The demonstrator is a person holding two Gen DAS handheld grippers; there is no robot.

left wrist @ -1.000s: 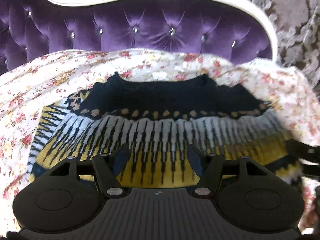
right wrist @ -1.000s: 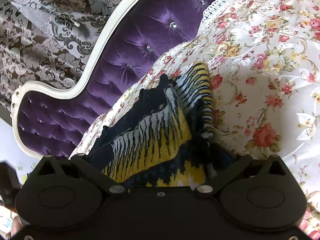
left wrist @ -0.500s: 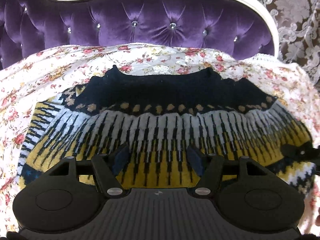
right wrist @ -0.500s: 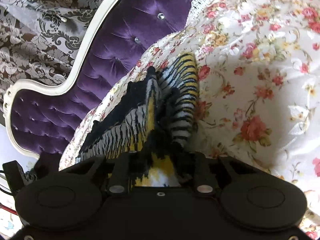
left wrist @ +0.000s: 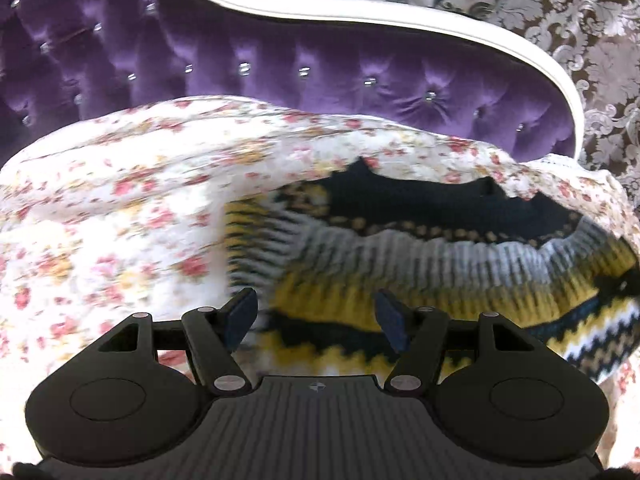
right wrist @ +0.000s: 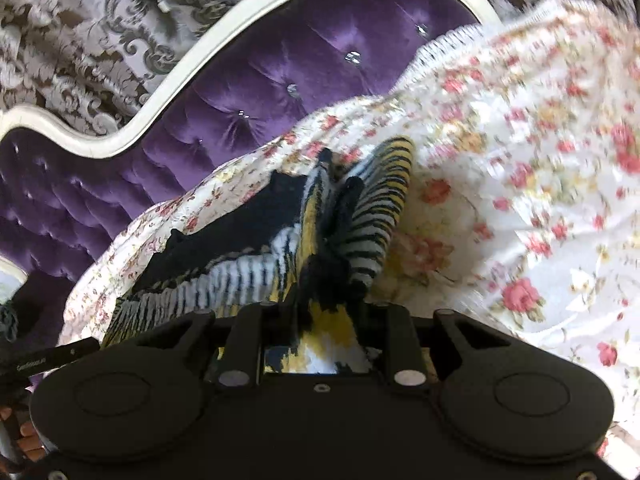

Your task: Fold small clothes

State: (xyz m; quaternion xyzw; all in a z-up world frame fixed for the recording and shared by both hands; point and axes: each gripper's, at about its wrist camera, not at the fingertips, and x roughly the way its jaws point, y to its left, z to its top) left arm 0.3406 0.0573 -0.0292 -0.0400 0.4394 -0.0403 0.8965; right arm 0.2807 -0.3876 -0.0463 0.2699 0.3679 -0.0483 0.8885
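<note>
Purple tufted headboard (left wrist: 280,76) and patterned wallpaper (right wrist: 80,40) back a bed with a floral bedspread (left wrist: 120,220). On it lies the knitted sweater (left wrist: 460,264), spread wide. Left claw (left wrist: 316,318) stands open at the sweater's near hem, gripping nothing. Right claw (right wrist: 326,320) is closed on a bunched side edge of the sweater, raised off the bedspread. Judged progress: first fold is started, not laid flat; remaining folds are pending.
</note>
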